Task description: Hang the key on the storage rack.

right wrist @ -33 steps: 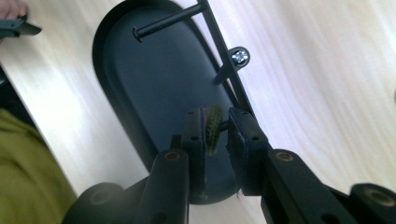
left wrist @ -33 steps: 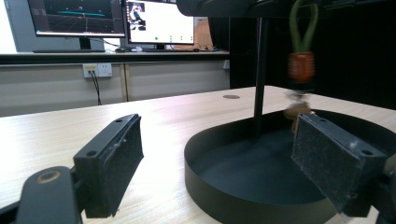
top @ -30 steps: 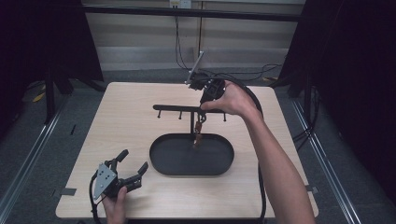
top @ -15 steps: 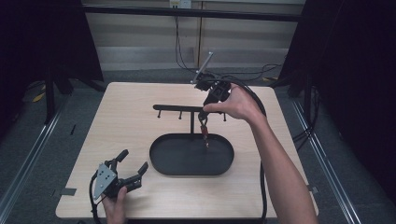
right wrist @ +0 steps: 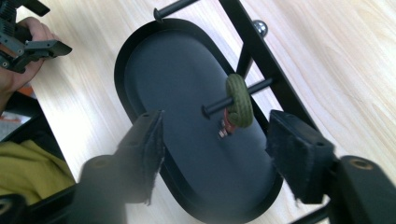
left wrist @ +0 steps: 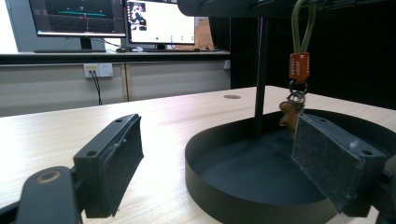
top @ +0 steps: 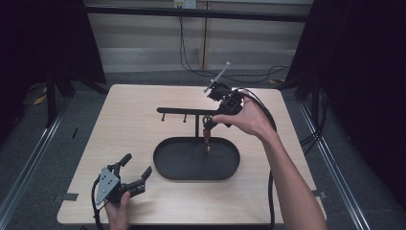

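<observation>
The keychain (right wrist: 239, 101) you have been working with hangs by its olive cord loop on a peg of the black stand (top: 191, 111). Below the loop come an orange tag (left wrist: 299, 66), a metal ring and a small brown charm. In the high view the keychain (top: 207, 135) dangles just above the far edge of the oval black tray (top: 165, 168), at about 1 o'clock from the tray's centre. In your left gripper view the keychain (left wrist: 299, 66) hangs just right of the stand's upright post.

Your right gripper (top: 214, 120) sits at the keychain's 1 o'clock in the high view, close beside the peg. Its jaws have just been opening. In your right gripper view your right gripper (right wrist: 215, 144) has its pads spread apart, with the cord loop lying in the gap's upper part and touching neither pad, so you have let the keychain go.

Your left gripper (top: 135, 171) rests near the table's (top: 124, 120) near edge, at about 8 o'clock from the tray and well apart from the keychain. Its jaws stand wide open with nothing between them, pointing toward the tray. In your left gripper view your left gripper (left wrist: 217, 154) looks across the tray's near rim.

Behind the table, monitors (left wrist: 116, 18) glow on a counter.
</observation>
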